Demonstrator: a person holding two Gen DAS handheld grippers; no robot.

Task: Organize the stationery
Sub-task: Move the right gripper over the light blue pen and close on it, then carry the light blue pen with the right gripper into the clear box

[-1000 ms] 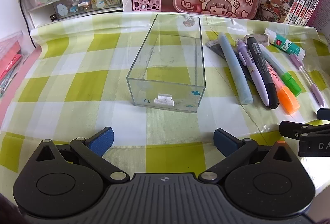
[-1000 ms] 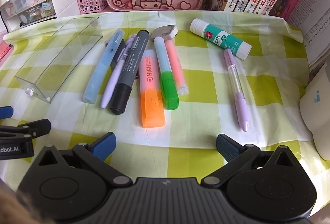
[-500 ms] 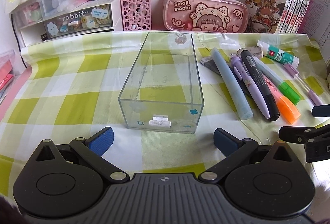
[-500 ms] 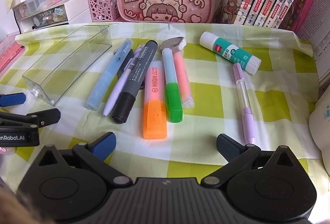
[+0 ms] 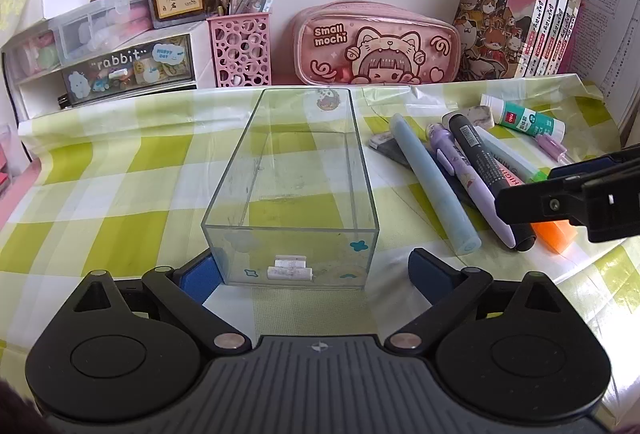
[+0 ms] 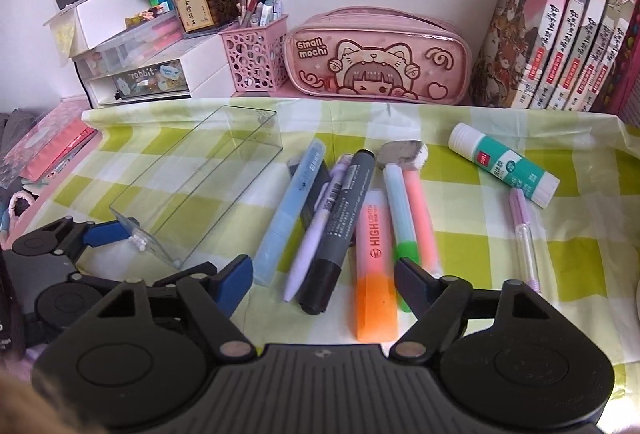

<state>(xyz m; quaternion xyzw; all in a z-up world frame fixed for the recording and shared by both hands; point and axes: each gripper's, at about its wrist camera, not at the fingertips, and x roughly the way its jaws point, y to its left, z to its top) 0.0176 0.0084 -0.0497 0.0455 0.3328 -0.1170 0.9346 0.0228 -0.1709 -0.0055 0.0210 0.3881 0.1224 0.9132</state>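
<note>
The left gripper (image 5: 312, 270) is spread wide at lower centre of its view, its blue pads on either side of the near end of the clear box (image 5: 294, 190), holding nothing. The right gripper (image 6: 324, 276) is likewise released, low centre in its view, above the near ends of the pens (image 6: 342, 218) and the orange highlighter (image 6: 376, 266), which lie in a row on the checked cloth (image 6: 580, 262) right of the box; a glue stick (image 6: 502, 164) lies upper right

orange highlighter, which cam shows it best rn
The right wrist view: the orange highlighter lies in full length, lettering readable, just ahead of the open right gripper. In the left wrist view only a small orange end shows, the rest hidden behind the right gripper and neighbouring pens.
</note>
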